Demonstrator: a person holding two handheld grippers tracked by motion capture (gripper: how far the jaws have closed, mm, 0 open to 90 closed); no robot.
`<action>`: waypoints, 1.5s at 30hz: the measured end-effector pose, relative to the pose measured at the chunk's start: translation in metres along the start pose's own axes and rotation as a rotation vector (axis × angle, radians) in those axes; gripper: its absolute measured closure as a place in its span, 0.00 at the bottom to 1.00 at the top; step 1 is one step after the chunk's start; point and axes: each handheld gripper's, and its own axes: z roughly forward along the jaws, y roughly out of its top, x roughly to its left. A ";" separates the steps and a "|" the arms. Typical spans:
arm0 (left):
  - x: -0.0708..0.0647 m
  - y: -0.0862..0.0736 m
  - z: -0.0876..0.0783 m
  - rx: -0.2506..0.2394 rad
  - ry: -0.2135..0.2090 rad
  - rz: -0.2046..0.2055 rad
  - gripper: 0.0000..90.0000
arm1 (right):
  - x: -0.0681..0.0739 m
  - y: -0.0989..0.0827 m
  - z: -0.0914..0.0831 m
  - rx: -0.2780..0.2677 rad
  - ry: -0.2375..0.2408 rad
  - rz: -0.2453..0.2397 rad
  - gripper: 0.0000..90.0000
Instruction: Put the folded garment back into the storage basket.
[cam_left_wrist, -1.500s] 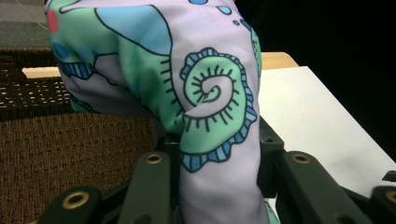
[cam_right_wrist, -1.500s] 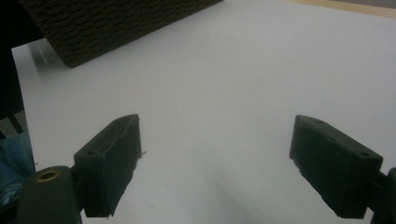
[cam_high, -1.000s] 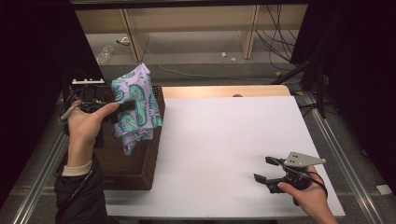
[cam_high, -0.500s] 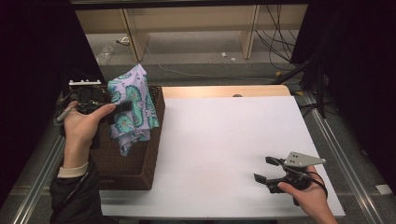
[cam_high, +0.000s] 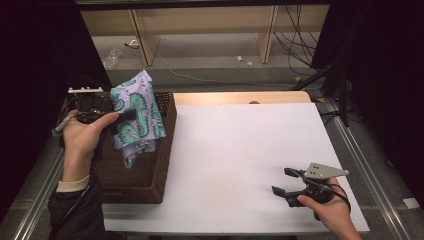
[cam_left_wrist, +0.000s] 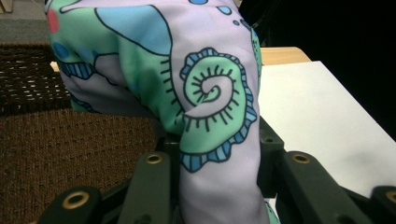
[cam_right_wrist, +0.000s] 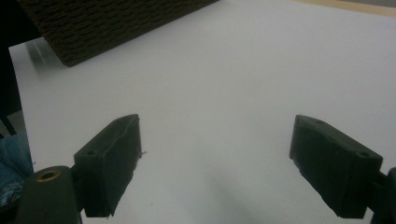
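Observation:
A lilac cloth (cam_high: 136, 117) printed with green and blue seahorses hangs over the brown woven basket (cam_high: 162, 150) at the table's left. My left gripper (cam_high: 127, 116) is shut on the cloth and holds it up above the basket. In the left gripper view the cloth (cam_left_wrist: 205, 107) bulges up between the two black jaws and hides their tips. My right gripper (cam_high: 284, 181) rests low near the front right of the white table, open, nothing between its fingers. In the right gripper view that right gripper (cam_right_wrist: 215, 163) has bare white table between its wide-set pads.
The white table top (cam_high: 240, 150) stretches from the basket to the right edge. The basket's corner (cam_right_wrist: 93, 28) is at the upper left of the right gripper view. Wooden shelving legs (cam_high: 145, 40) and cables stand on the floor beyond the table.
My left hand has carried the cloth a little to the left, over the basket. The right gripper has stayed put.

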 end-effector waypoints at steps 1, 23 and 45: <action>0.001 0.000 0.000 -0.001 0.000 -0.003 0.73 | 0.000 0.000 0.000 0.000 0.000 0.000 0.19; 0.016 -0.005 0.002 0.021 0.023 0.009 0.73 | 0.000 0.000 0.000 0.000 0.000 -0.001 0.19; 0.025 -0.010 0.014 0.075 0.032 0.010 0.73 | 0.000 0.000 0.000 -0.004 0.001 -0.001 0.19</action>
